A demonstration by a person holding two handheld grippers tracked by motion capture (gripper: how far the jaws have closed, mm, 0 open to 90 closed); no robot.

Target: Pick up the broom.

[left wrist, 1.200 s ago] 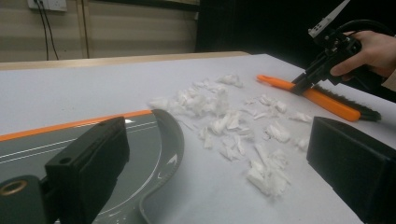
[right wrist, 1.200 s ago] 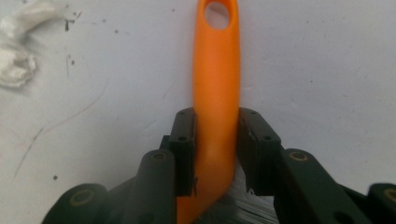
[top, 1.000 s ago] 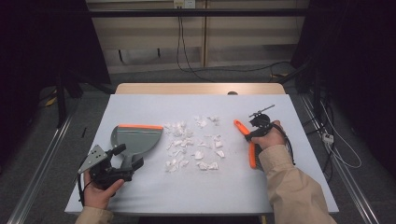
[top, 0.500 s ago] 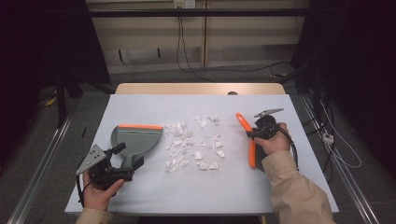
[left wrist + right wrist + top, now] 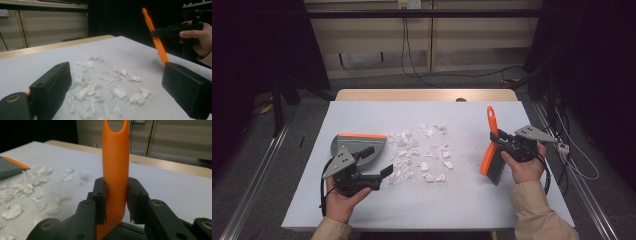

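Observation:
An orange-handled brush (image 5: 489, 145) with dark bristles is lifted off the white table (image 5: 462, 210) at the right, handle pointing away from me. My right gripper (image 5: 500, 140) is shut on its handle (image 5: 116, 157), the pads (image 5: 100, 195) pressing both sides. White paper scraps (image 5: 422, 150) lie scattered mid-table. A grey dustpan (image 5: 354, 144) with an orange lip sits left of them. My left gripper (image 5: 377, 161) hovers open and empty just in front of the dustpan, facing the scraps (image 5: 117, 92) and the raised brush (image 5: 156, 40).
A wooden strip (image 5: 427, 95) runs along the table's far edge. Cables hang over the floor behind and at the right (image 5: 562, 150). The dustpan's corner (image 5: 10, 166) and scraps (image 5: 32, 182) lie to the left in the right gripper view.
The right gripper has raised the brush off the table and carried it right, its handle tipping upward. The left gripper has risen and shifted right, toward the scraps.

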